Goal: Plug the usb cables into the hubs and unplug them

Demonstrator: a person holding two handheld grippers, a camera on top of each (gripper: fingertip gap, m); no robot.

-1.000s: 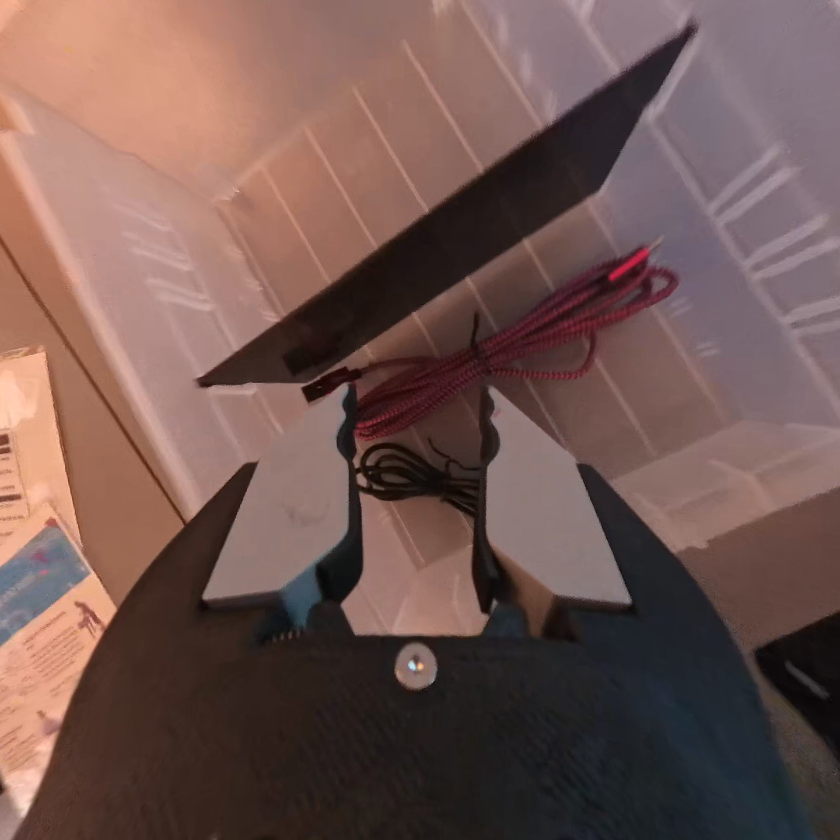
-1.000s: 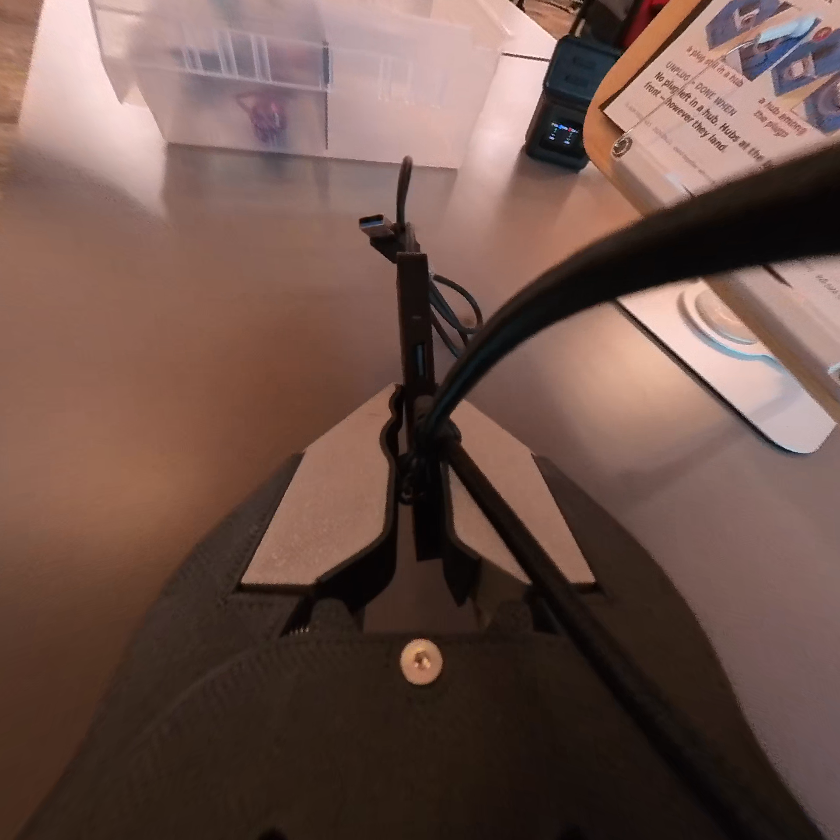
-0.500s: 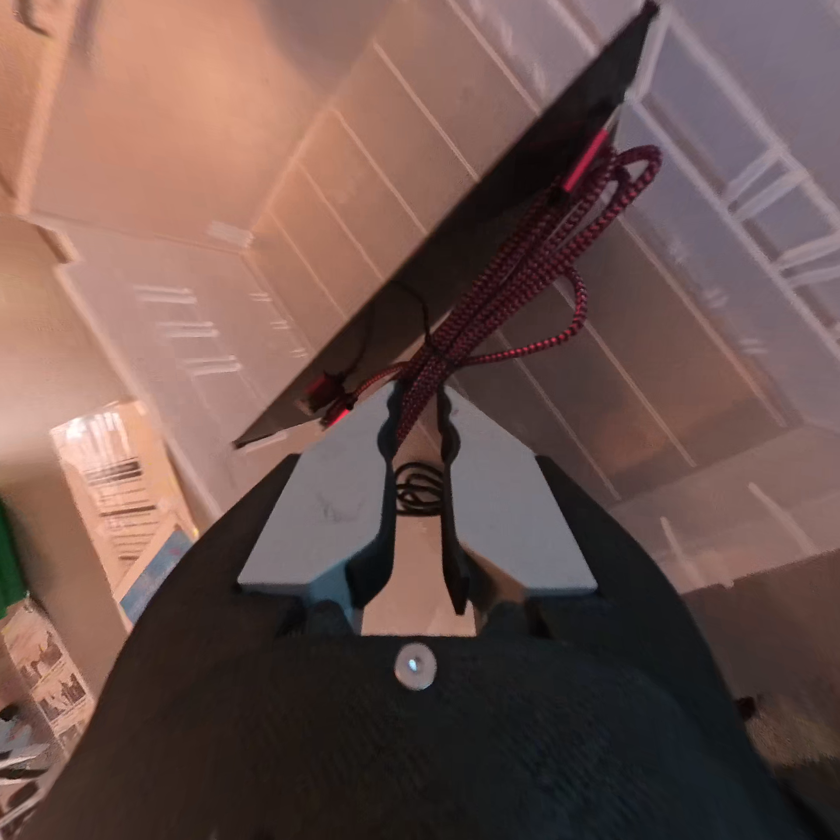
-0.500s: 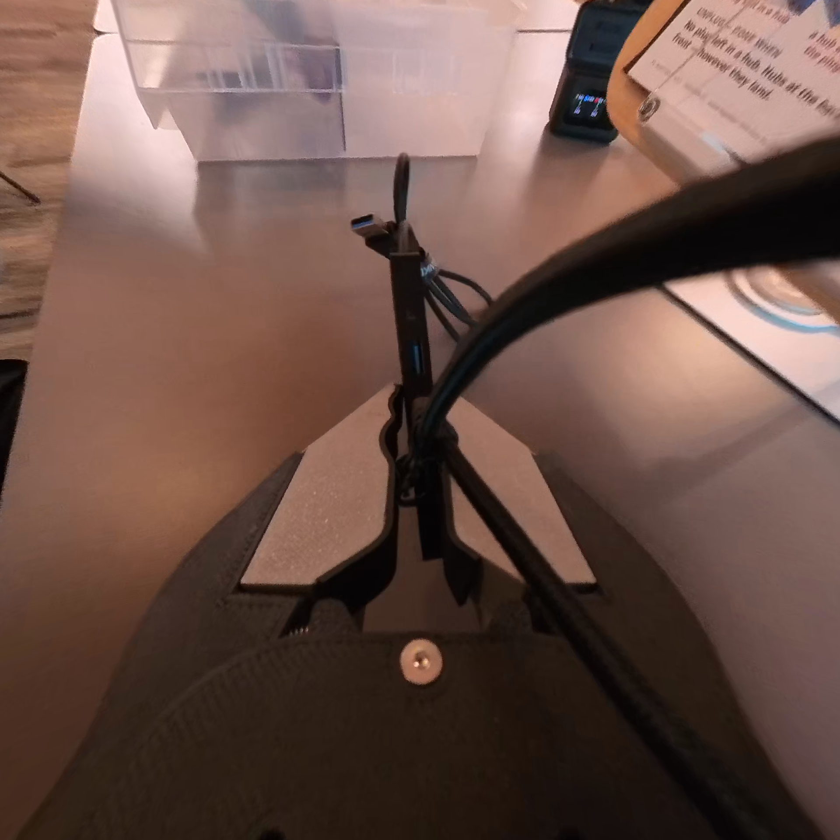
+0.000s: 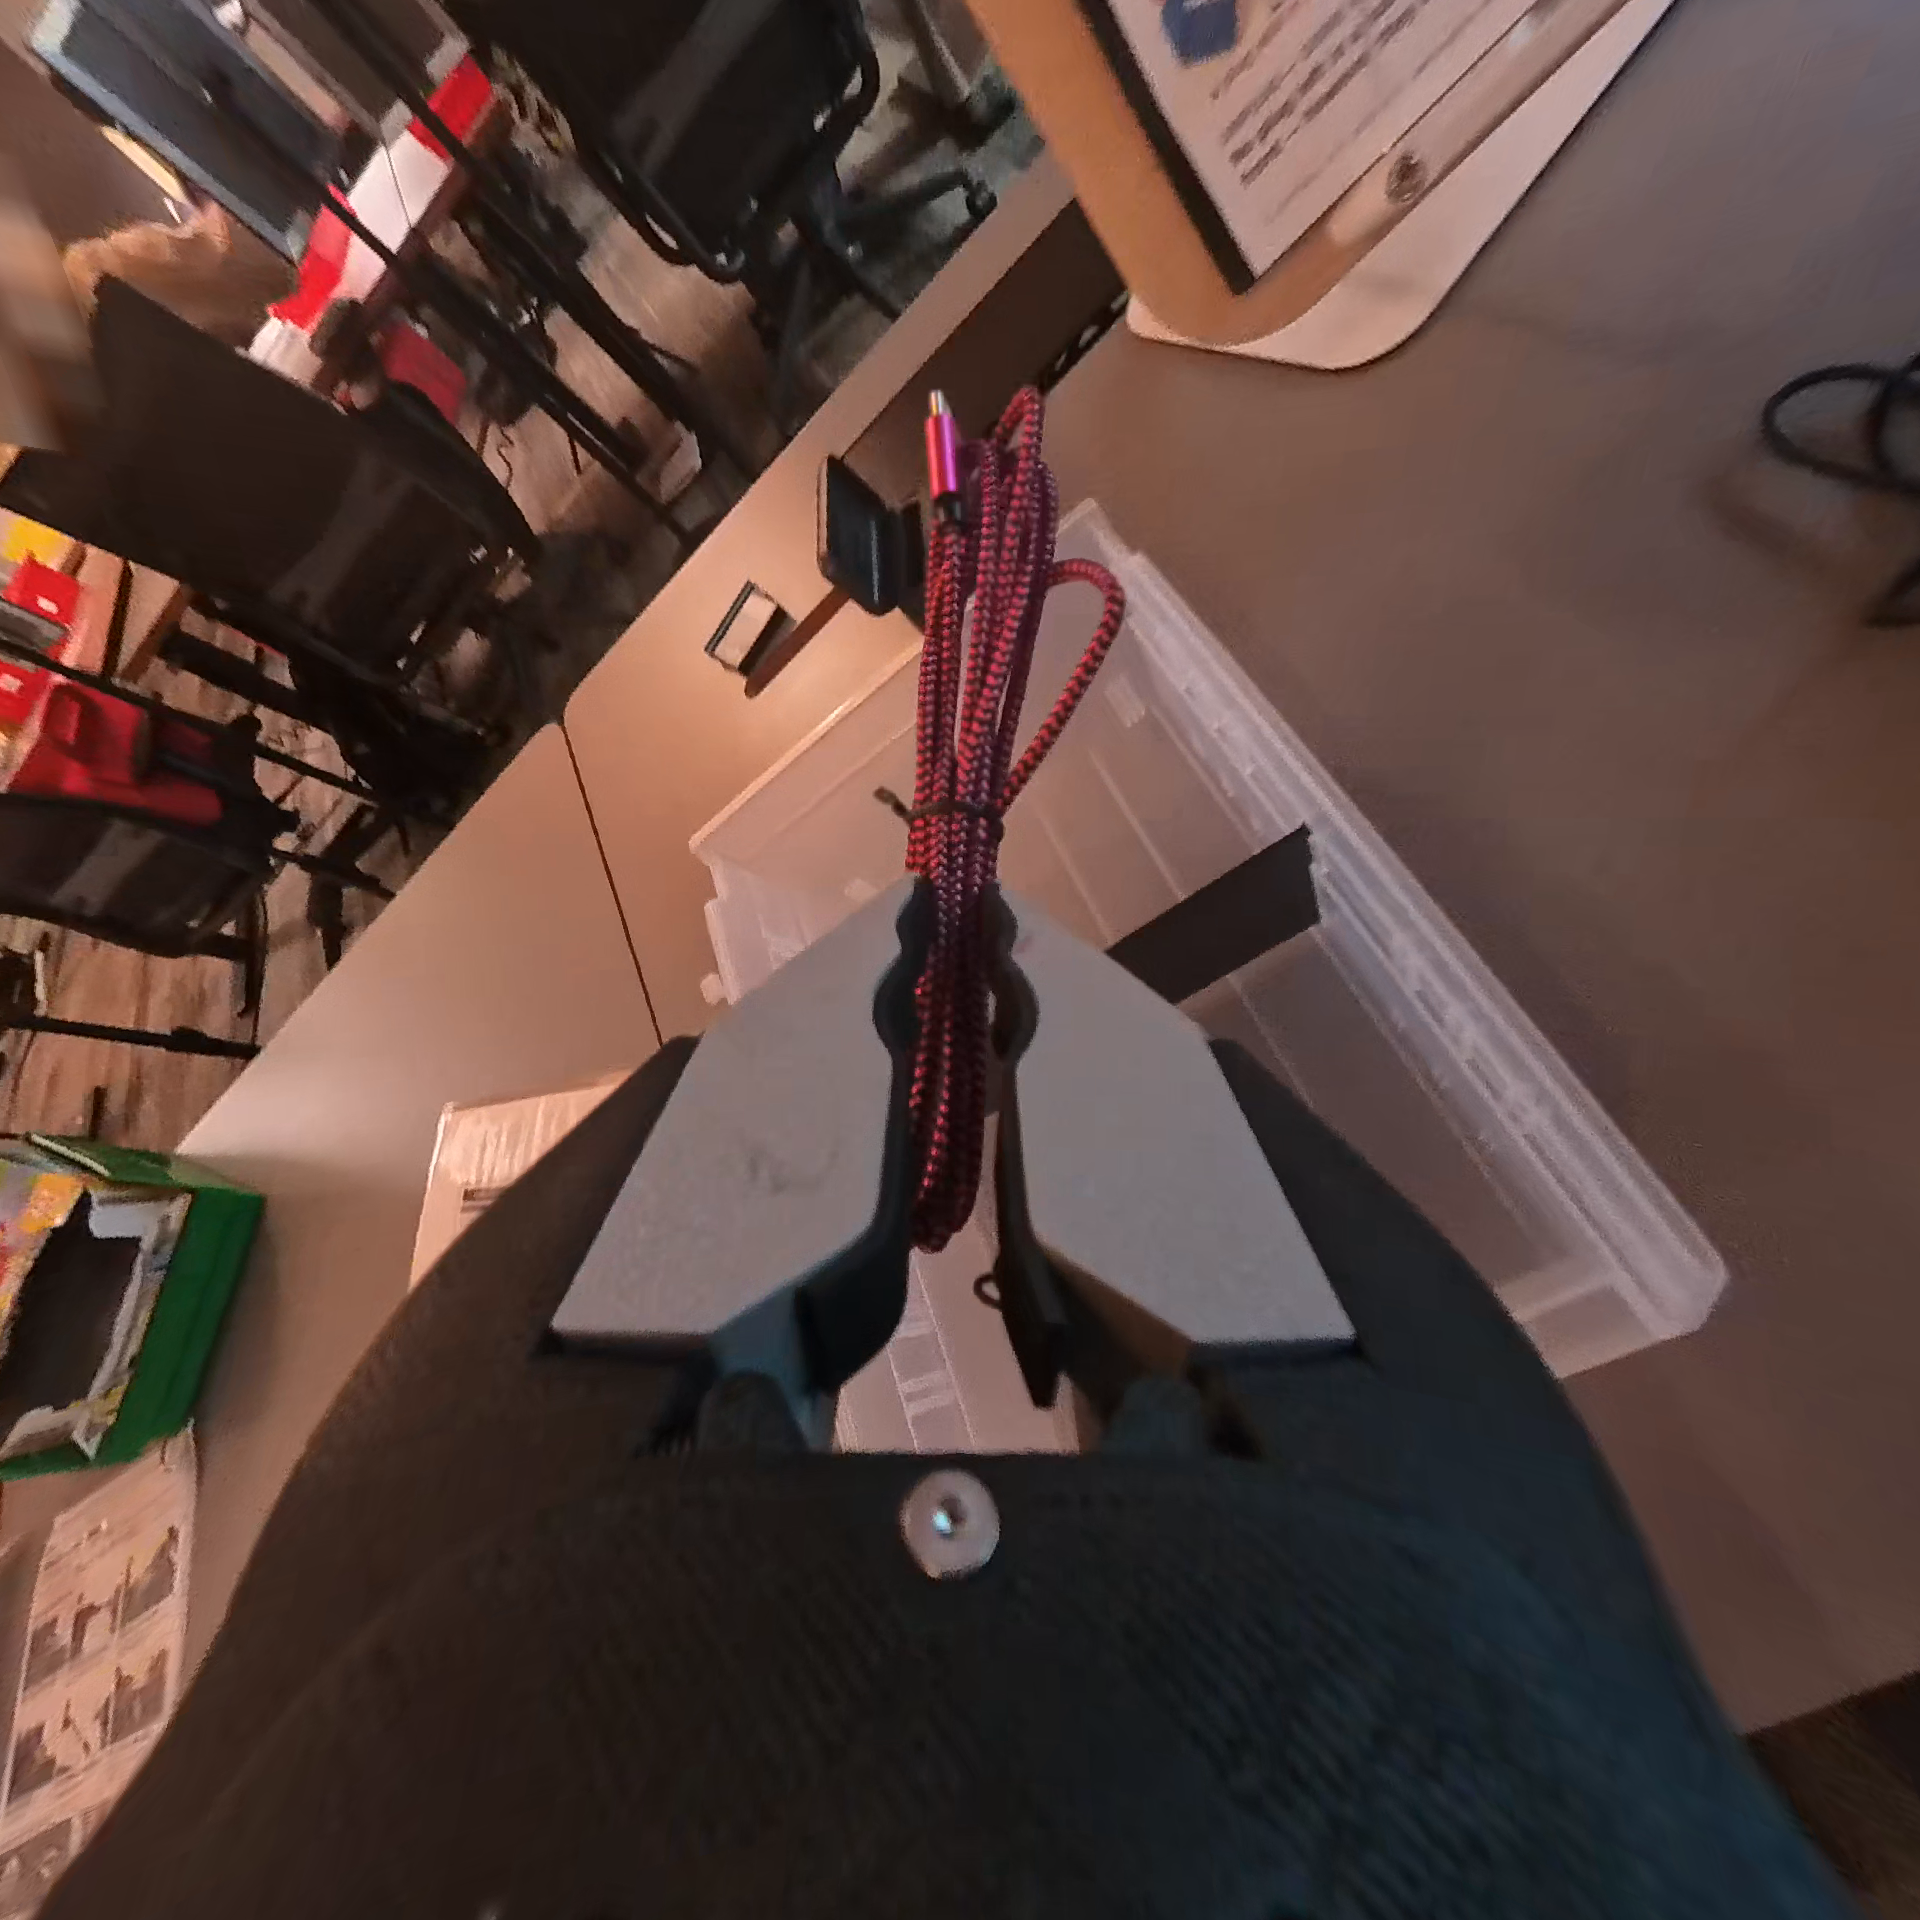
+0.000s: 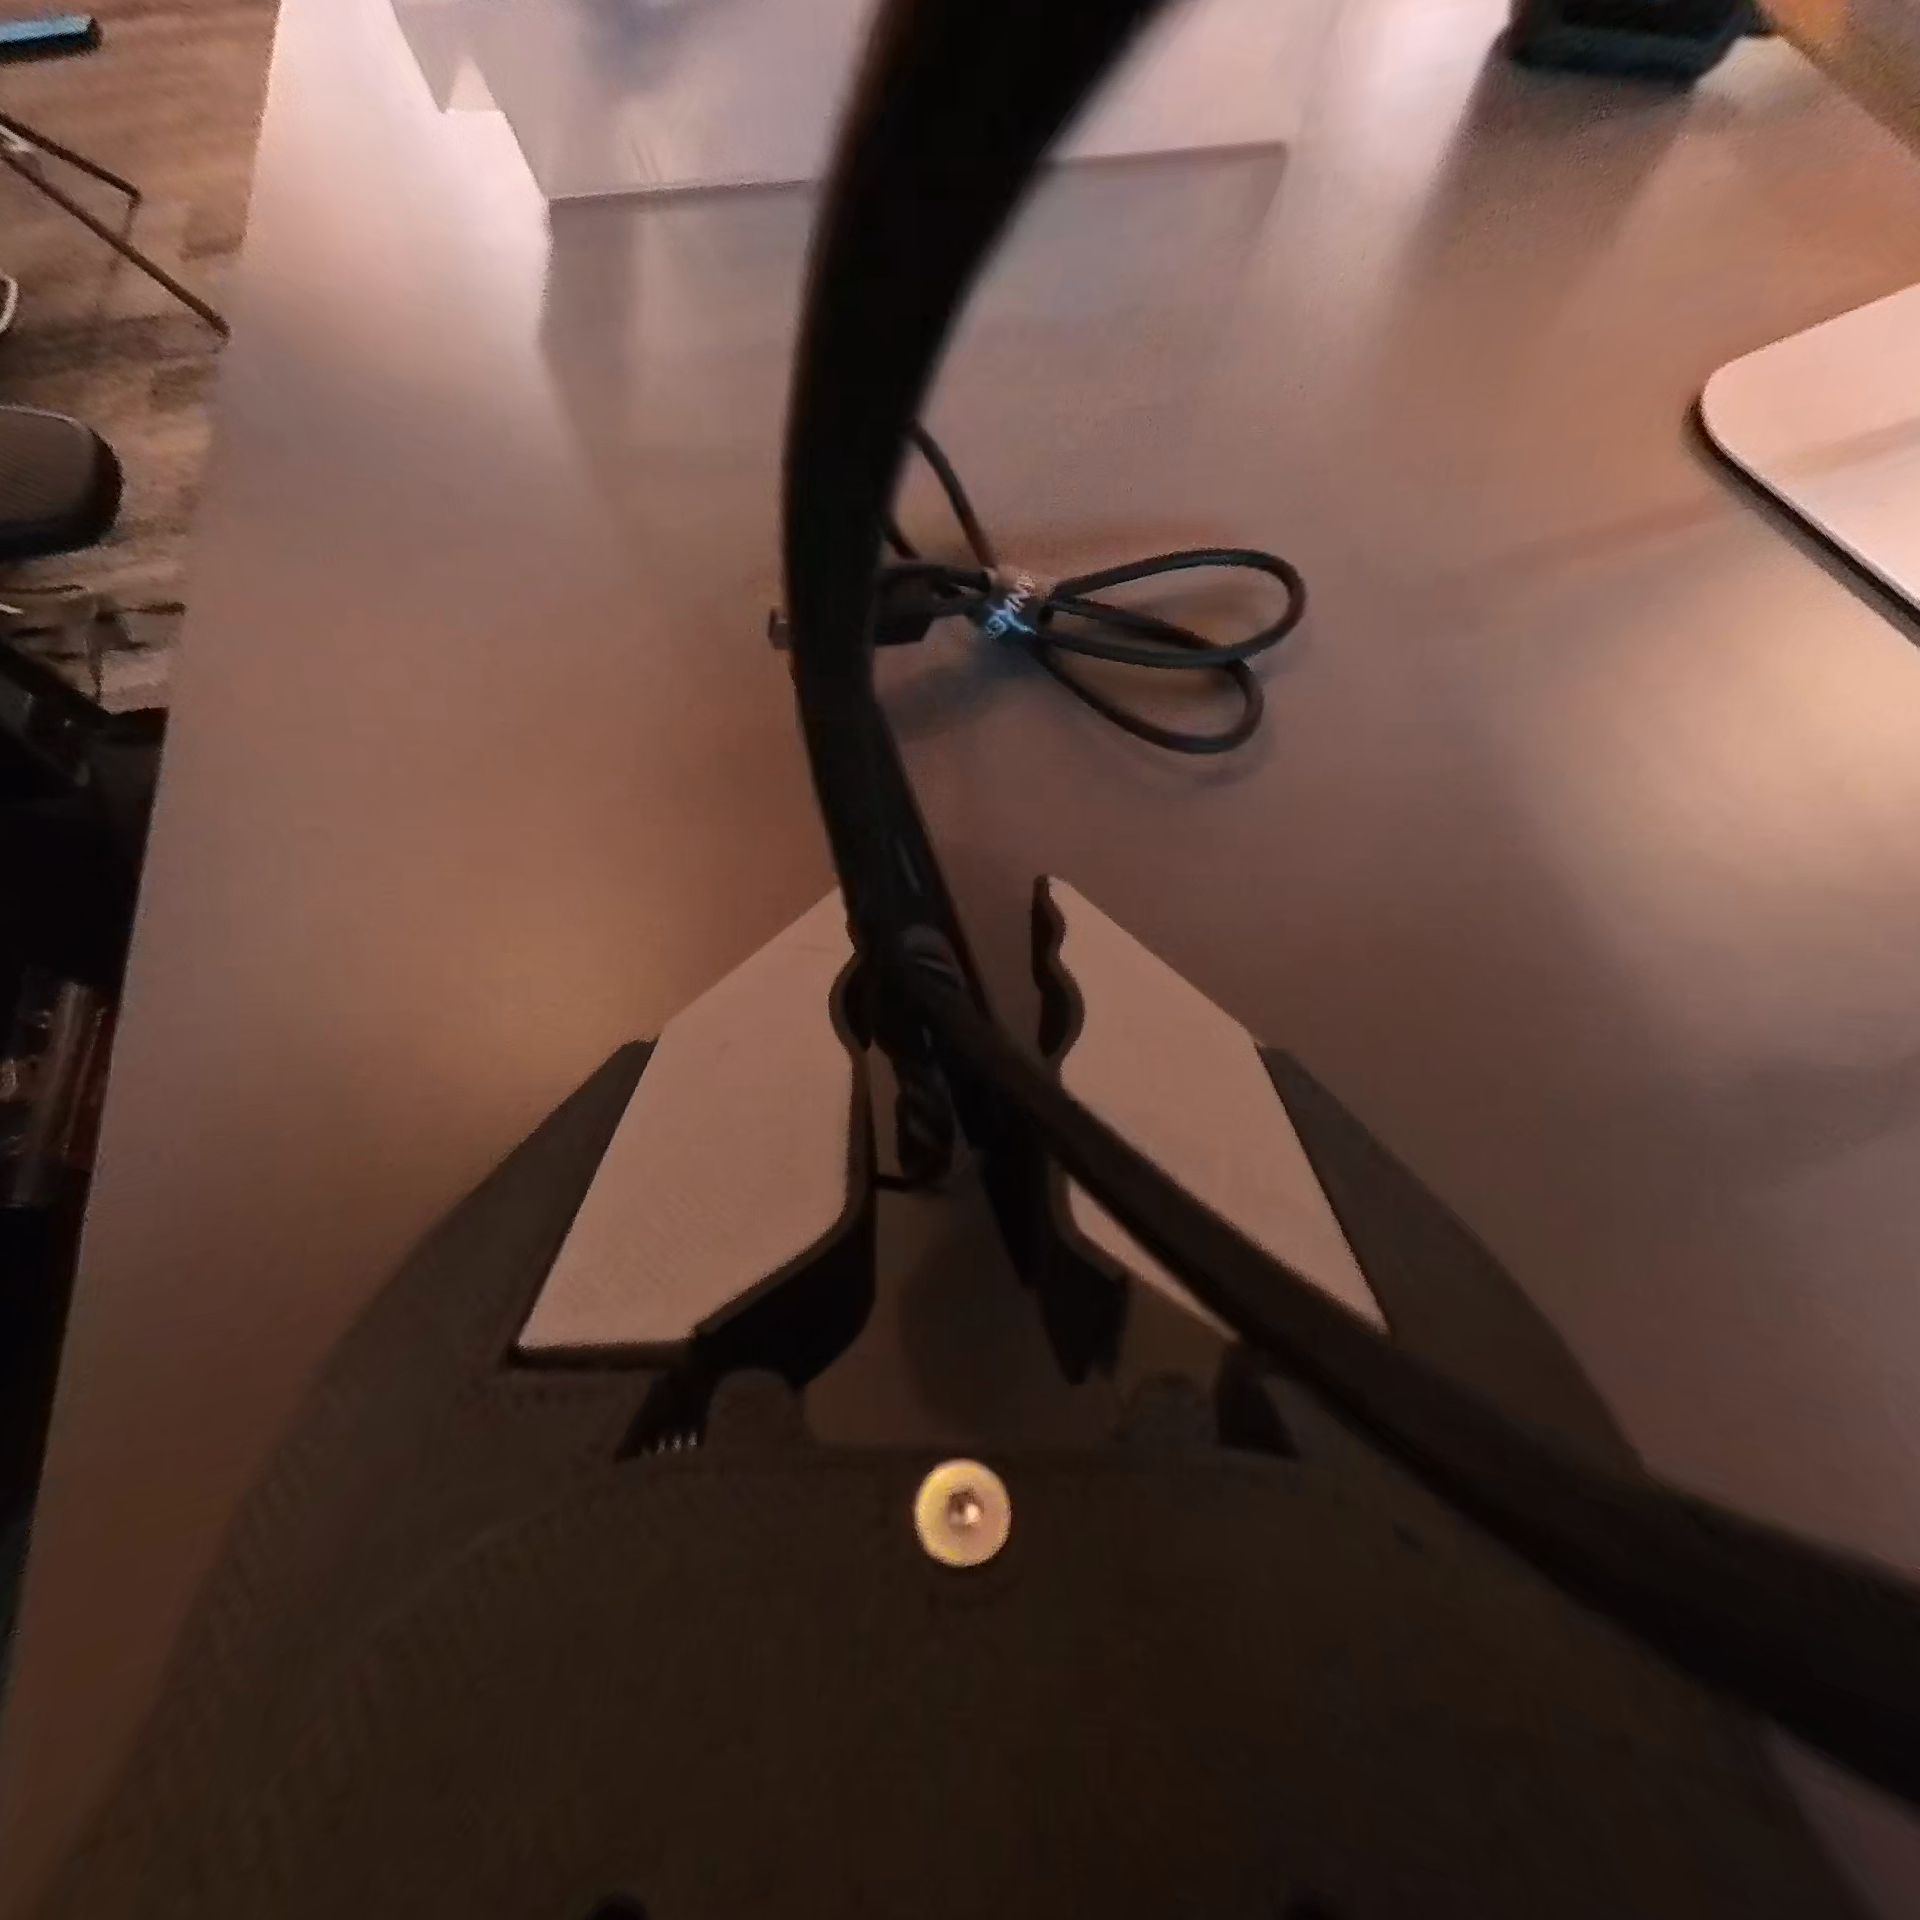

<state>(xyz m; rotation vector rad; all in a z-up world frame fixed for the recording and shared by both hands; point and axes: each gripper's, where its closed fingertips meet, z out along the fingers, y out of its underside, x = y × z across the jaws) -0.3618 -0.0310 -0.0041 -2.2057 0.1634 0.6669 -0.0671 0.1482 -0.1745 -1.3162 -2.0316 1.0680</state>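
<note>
My left gripper (image 5: 961, 914) is shut on a bundled red braided cable (image 5: 977, 644) and holds it in the air above the clear plastic bin (image 5: 1351, 935). The cable's magenta plug (image 5: 943, 457) points away from me. My right gripper (image 6: 945, 925) is open, low over the table. The thin black hub (image 6: 904, 873) stands between its fingers, against the left one, and a gap shows before the right fingertip (image 6: 1049, 935). The hub's tied black cable (image 6: 1122, 644) lies on the table ahead; it also shows in the left wrist view (image 5: 1849, 436).
A thick black cable (image 6: 831, 312) arcs close across the right wrist view. A board with a printed sheet stands on a white base (image 5: 1351, 332) at the back. A small black device (image 5: 862, 540), a green box (image 5: 135, 1299) and paper sheets (image 5: 94, 1621) sit to the left. Some 40 cm of space lies between my two pairs of fingers. To the white base (image 5: 1351, 332): right tips about 25 cm, left tips about 40 cm. Look for it in the right wrist view (image 6: 1775, 405) too.
My left gripper shut on the red cable inside the bin and lifted it out. My right gripper's fingers opened off the hub, and the hub's cable bundle now lies on the table.
</note>
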